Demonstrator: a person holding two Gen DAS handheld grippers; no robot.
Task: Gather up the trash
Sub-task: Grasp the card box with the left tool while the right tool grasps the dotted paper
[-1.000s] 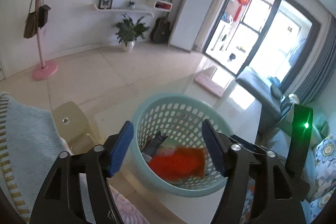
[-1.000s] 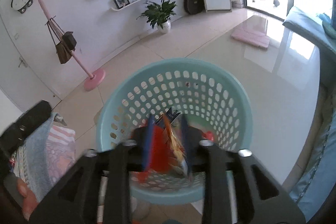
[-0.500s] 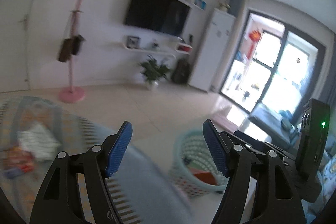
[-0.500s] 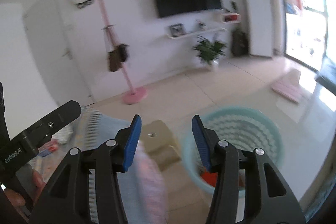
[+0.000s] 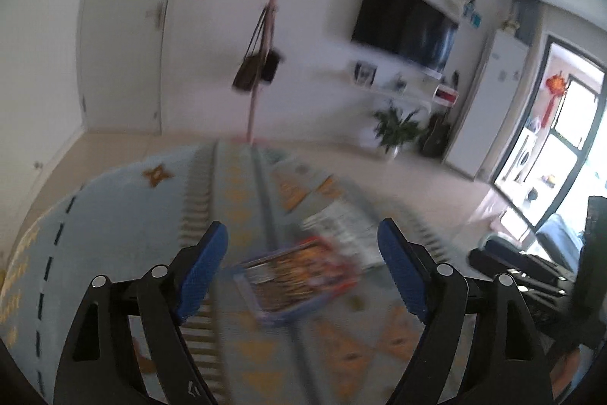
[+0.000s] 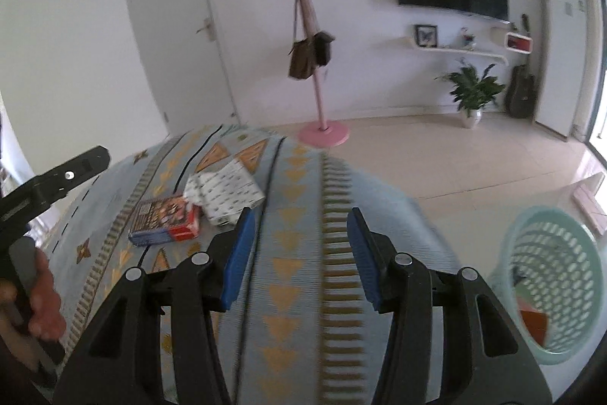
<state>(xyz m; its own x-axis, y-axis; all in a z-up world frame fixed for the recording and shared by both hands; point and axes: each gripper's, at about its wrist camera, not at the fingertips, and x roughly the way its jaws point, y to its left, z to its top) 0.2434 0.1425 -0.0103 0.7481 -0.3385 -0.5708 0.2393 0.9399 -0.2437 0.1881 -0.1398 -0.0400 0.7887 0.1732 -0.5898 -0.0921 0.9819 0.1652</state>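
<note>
jaws of the left gripper stand wide apart and have just been opening, nothing between the pads; it hangs over a patterned cloth above a blurred red-and-blue snack box. beside that box lies a white printed wrapper. jaws of the right gripper stand partly apart, empty. far right, a teal basket sits on the floor with trash inside.

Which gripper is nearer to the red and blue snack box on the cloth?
Left. The left gripper hangs open right over the snack box. The right gripper is open beside it, with the box off to its left.
</note>
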